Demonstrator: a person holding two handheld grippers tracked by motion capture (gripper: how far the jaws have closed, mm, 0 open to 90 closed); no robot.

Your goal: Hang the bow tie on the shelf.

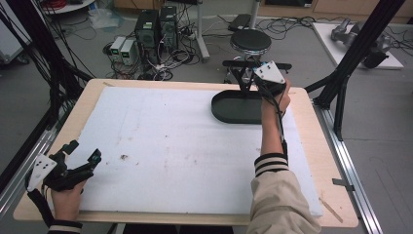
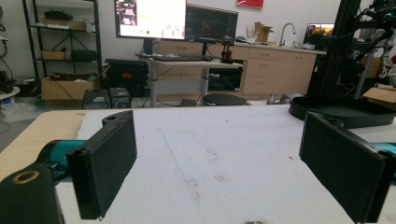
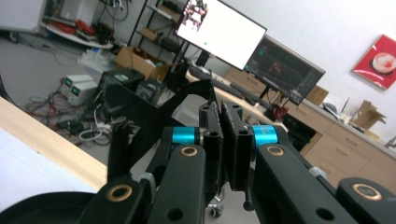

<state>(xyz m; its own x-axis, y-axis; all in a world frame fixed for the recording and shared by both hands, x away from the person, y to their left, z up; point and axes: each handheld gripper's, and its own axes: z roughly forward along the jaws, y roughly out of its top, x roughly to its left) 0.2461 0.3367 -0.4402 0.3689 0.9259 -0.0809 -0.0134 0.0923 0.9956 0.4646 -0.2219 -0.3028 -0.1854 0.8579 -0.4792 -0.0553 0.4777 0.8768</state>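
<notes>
The right gripper (image 1: 246,78), jaws clenched on nothing visible, hangs over the far rim of the black tray (image 1: 234,108) at the counter's (image 1: 58,131) far right; the left gripper (image 1: 83,156) rests near-left, jaws released.

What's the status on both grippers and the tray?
Left gripper open, idle. Right gripper shut on thin black frame. Black oval tray empty, unobstructed.

I am working in a robotics lab: computer towers (image 1: 156,27) and tangled cables (image 1: 168,63) sit on the grey floor, two monitors (image 2: 152,18) stand on a desk, black aluminium frame posts (image 1: 363,44) surround my foam-topped wooden table (image 1: 63,131), with cabinets (image 2: 275,70) behind.
</notes>
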